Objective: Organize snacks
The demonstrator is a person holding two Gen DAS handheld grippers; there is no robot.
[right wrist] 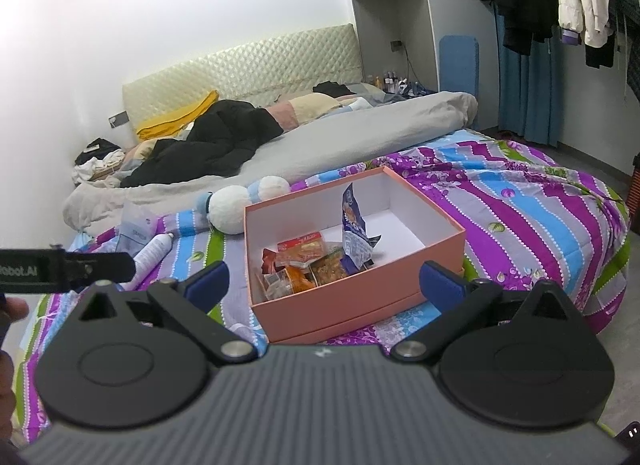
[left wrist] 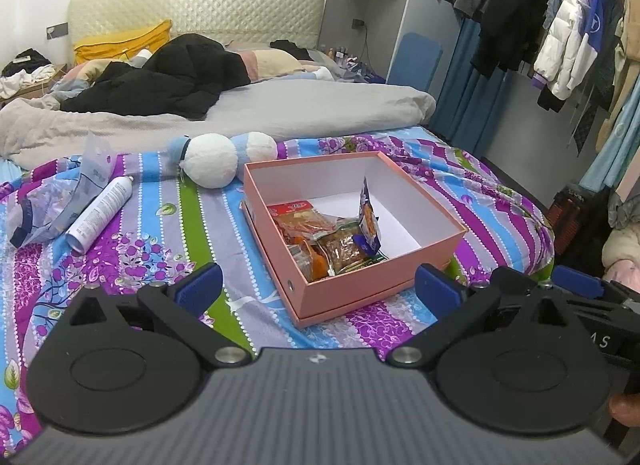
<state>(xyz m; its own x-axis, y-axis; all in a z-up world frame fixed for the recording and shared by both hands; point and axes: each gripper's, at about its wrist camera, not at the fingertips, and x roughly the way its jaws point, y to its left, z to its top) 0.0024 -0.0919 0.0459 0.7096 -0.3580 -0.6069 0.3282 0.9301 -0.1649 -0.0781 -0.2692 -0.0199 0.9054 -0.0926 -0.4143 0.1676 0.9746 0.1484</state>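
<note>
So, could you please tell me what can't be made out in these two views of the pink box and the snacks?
- Orange snack packets at the near end of the pink cardboard box: partly hidden by its near wall in both wrist views.
- Print on the upright blue foil packet: too small to read.
- White spray can: its lower part is covered by the other gripper's black body in the right wrist view.

My pink box (left wrist: pixel 360 285) is white inside and holds red, orange and dark blue snack packets (left wrist: pixel 332 235). The sheet (left wrist: pixel 168 233) under it runs in purple, blue, grey and green stripes with purple flowers. Far left lies a white spray can (left wrist: pixel 100 213); my tongs' fingertips (left wrist: pixel 200 287) are blue on black.
</note>
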